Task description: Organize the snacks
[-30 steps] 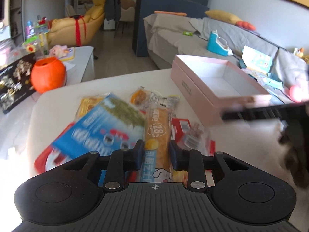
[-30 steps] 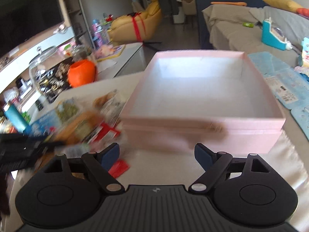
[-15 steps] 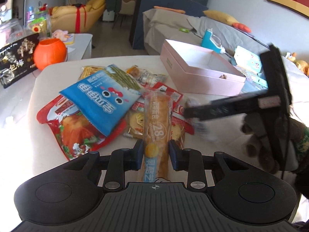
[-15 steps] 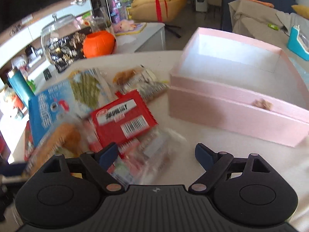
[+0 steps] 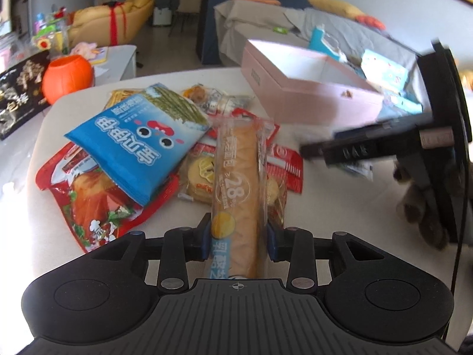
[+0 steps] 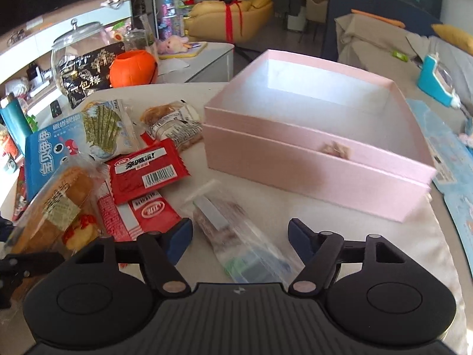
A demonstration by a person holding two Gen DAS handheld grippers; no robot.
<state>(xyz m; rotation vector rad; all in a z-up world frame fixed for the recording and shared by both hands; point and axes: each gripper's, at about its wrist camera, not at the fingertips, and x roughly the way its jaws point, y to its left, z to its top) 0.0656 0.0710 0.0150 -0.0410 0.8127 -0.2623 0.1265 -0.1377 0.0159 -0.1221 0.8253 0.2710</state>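
Observation:
My left gripper (image 5: 239, 238) is shut on a long wrapped bread roll (image 5: 236, 183) and holds it above the snack pile; the roll also shows in the right wrist view (image 6: 56, 198). My right gripper (image 6: 240, 236) is open, with a clear snack packet (image 6: 236, 233) on the table between its fingers. The right gripper shows blurred in the left wrist view (image 5: 384, 148). An open pink box (image 6: 319, 159) stands ahead of it and looks empty; it also shows in the left wrist view (image 5: 304, 100). A blue seaweed bag (image 5: 139, 145), red packets (image 6: 147, 168) and a red bag (image 5: 88, 195) lie on the table.
An orange pumpkin pot (image 5: 68, 77) and a black bag (image 6: 85, 68) stand beyond the table's far left. A glass jar (image 6: 77, 44) is behind them. Blue paper sheets (image 6: 443, 153) lie right of the box. A sofa (image 5: 295, 20) is behind the table.
My right gripper has swung left from the pink box to the snack pile and come down over the clear packet. My left gripper has lifted and pulled back with the bread roll.

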